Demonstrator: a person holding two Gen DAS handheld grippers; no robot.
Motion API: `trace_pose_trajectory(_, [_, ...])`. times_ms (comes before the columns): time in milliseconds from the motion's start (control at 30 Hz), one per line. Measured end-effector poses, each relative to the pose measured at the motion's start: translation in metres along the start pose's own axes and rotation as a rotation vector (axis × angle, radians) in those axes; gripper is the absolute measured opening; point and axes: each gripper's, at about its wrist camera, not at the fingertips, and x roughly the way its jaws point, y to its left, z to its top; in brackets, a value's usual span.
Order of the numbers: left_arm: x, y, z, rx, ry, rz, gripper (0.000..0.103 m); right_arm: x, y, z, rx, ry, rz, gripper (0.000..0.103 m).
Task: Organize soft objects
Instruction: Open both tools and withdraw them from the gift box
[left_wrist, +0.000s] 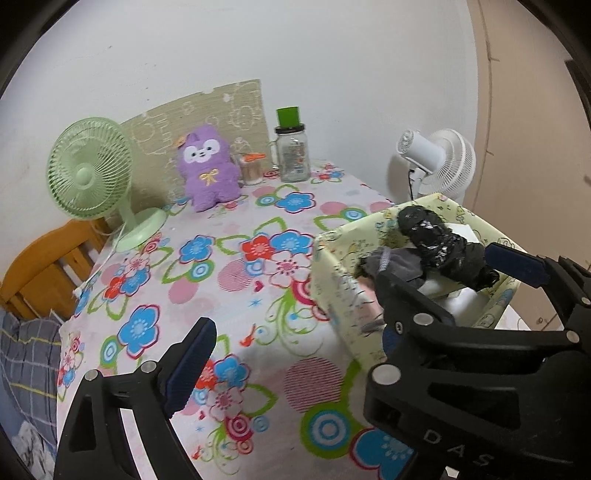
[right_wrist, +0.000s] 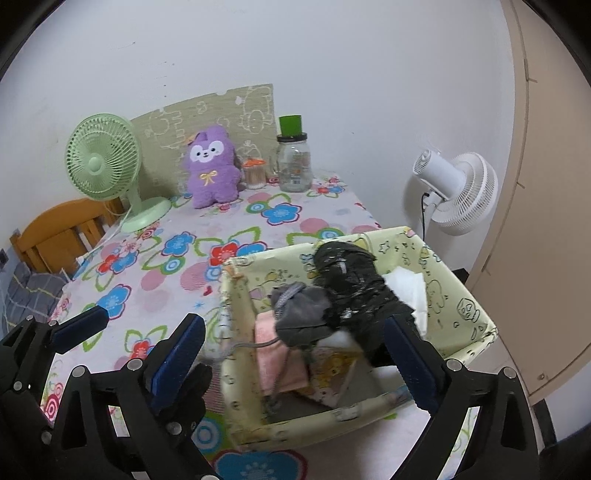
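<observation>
Far left: purple plush (right_wrist: 212, 166) upright against the backboard, not yet binned. Left tongs (right_wrist: 144, 332) released, empty, over table (right_wrist: 177, 280). Right tongs (right_wrist: 303, 354) spread above box (right_wrist: 461, 306), black bundle (right_wrist: 354, 291) on top, apparently just dropped.

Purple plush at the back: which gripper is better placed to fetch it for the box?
Left, probably. The left gripper is open over bare cloth facing the purple plush; the right gripper straddles the box.
</observation>
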Motion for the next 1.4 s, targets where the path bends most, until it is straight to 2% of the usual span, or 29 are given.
trace_pose_trajectory(367, [-0.028, 0.03, -0.016, -0.017, -0.033, 0.061, 0.094, -0.02, 0.041, -0.005, -0.045, -0.031, 0.013, 0.099])
trace_pose_trajectory(733, [-0.06, 0.063, -0.029, -0.092, -0.07, 0.108, 0.1, -0.05, 0.068, -0.008, -0.094, -0.086, 0.04, 0.099])
trace_pose_trajectory(1133, [-0.098, 0.087, -0.038, -0.153, -0.152, 0.182, 0.103, -0.087, 0.082, -0.008, -0.128, -0.181, 0.044, 0.103])
trace_pose_trajectory(1400, [-0.114, 0.094, -0.037, -0.177, -0.187, 0.188, 0.103, -0.105, 0.083, -0.004, -0.121, -0.23, 0.026, 0.103])
